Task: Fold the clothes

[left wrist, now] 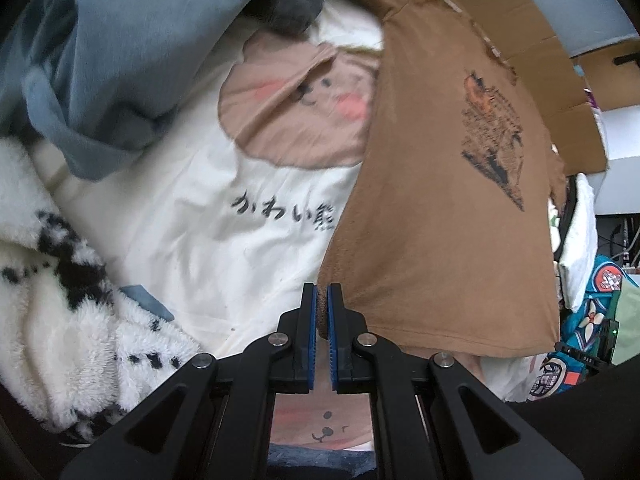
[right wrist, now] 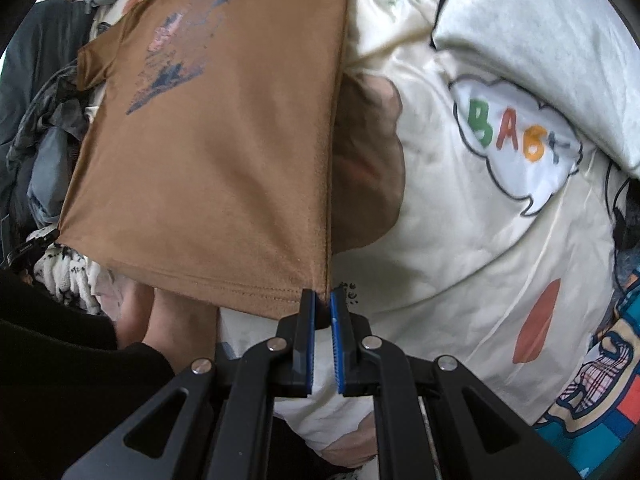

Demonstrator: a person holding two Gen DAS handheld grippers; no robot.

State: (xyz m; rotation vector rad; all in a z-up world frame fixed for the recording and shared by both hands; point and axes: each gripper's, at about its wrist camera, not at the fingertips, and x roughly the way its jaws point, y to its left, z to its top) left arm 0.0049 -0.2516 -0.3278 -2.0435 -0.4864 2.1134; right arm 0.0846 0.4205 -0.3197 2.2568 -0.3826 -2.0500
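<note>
1. Left gripper (left wrist: pixel 322 300): pads pinched nearly together on a bottom corner of the brown T-shirt (left wrist: pixel 440 200); cloth visible between the blue pads.
2. Right gripper (right wrist: pixel 323 304): jaws clamped on the opposite hem corner, right at the side seam. Both grips sit at the very corner, little cloth inside the pads.
3. Shirt position: stretched between the two grippers, hem nearest the cameras, print side showing, spread over the cream bear-print quilt (left wrist: pixel 208 184). Whether it lies flat on the quilt or hangs just above it cannot be told. The far end with the sleeves runs toward the cardboard box (left wrist: pixel 532 40).
4. Stage, as a judgement: two-corner hold fits either laying the shirt out flat or carrying the hem up to the shoulders for a fold. The frames don't settle which.
5. Either way, doing it well needs:
   - equal tension across the hem, so the edge stays straight and doesn't sag in the middle;
   - both grippers moved together and level; a skewed hem gives a skewed fold;
   - no hard pulling apart, since corner grips may slip.
6. Risk: the blue garment (left wrist: pixel 100 60) and white fleece (left wrist: pixel 60 280) crowd the left side; the shirt could snag or land on them.
</note>
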